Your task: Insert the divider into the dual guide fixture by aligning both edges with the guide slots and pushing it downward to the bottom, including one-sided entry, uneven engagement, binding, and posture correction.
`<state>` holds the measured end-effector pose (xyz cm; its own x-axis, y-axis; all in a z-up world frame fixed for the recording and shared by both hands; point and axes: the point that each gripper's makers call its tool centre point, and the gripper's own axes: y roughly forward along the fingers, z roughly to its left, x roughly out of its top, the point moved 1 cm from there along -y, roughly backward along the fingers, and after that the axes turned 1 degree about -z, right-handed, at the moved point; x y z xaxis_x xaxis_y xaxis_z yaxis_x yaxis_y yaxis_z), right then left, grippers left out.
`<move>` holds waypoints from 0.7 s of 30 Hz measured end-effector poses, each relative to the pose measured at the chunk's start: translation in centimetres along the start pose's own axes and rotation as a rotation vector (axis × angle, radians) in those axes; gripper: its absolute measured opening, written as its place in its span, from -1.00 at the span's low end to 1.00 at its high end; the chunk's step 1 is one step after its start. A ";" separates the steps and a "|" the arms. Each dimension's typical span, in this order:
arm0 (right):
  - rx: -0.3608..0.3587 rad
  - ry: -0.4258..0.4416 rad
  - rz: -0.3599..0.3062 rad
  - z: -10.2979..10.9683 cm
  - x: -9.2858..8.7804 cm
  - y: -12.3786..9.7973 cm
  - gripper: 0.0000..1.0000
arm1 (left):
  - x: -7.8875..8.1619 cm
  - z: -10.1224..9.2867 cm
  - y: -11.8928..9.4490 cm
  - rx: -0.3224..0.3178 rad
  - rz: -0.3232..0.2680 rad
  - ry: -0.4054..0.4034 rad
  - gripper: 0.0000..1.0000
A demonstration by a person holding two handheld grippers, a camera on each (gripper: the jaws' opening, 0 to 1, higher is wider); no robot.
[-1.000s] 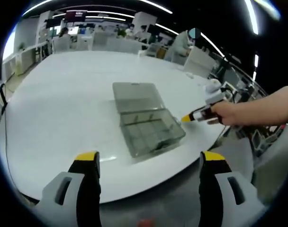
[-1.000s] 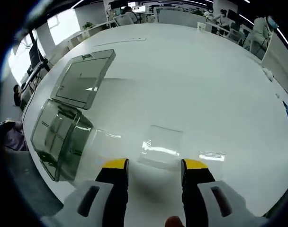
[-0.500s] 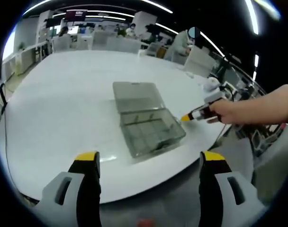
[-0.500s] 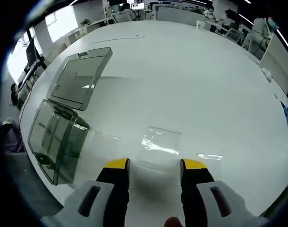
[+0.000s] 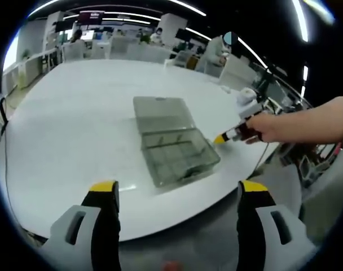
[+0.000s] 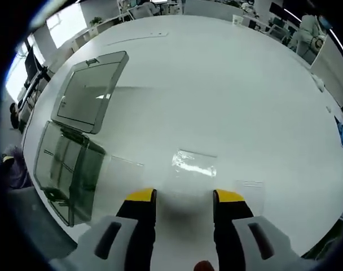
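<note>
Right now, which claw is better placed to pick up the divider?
Right. The right claw is open just short of the clear divider on the table. The left claw hangs back off the table edge, the box in front.

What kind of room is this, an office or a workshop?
Most likely an open-plan office or lab: a big white table holding a clear plastic box, rows of desks with monitors behind, and long strip lights overhead.

Open office: large white table (image 5: 75, 107), ceiling strip lights (image 5: 183, 5), distant chairs (image 5: 236, 73).
</note>
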<state>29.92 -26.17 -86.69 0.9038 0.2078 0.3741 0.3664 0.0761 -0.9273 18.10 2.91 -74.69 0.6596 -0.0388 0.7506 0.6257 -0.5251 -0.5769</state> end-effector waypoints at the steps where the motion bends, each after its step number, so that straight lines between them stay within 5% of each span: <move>1: 0.001 0.001 0.004 0.0 0.0 0.0 -0.29 | 0.0 0.0 0.0 -0.001 0.000 0.000 0.67; 13: 0.010 -0.009 0.171 -0.1 0.1 0.0 -0.39 | 0.0 -0.2 0.2 -0.003 -0.008 -0.008 0.67; 21: 0.010 -0.011 0.197 0.3 -0.2 -0.7 -0.40 | 0.0 -0.1 0.2 0.000 -0.012 -0.012 0.67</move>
<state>29.39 -25.96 -86.16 0.9553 0.2302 0.1856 0.1806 0.0428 -0.9826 18.17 2.71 -74.73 0.6571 -0.0223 0.7534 0.6335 -0.5254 -0.5681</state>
